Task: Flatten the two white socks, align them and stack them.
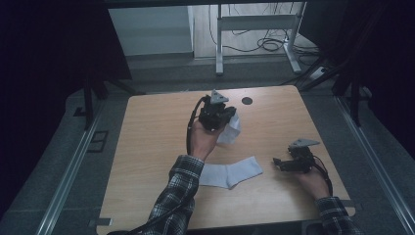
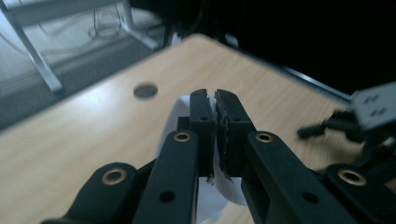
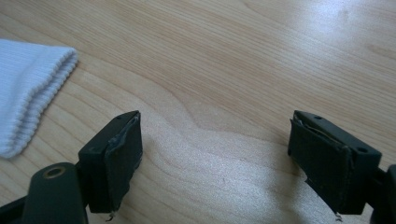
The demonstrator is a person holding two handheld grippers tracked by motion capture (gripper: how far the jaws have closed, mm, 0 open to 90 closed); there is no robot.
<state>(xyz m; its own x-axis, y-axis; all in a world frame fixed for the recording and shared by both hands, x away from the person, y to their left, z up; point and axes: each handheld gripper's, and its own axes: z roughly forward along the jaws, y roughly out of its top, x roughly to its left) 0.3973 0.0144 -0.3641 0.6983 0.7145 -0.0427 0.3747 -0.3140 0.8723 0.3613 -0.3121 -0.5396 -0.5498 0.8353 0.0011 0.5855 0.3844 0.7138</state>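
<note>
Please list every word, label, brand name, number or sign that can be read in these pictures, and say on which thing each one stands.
There is no readable text in these pictures.
The two white socks, the one hanging from the left gripper at and the one lying flat, are plain.
The wooden table and the right gripper carry no print or label that I can make out.

White sock (image 1: 232, 129) hanging, pinched aloft.

Lab: curtained test table (image 1: 147, 127)
</note>
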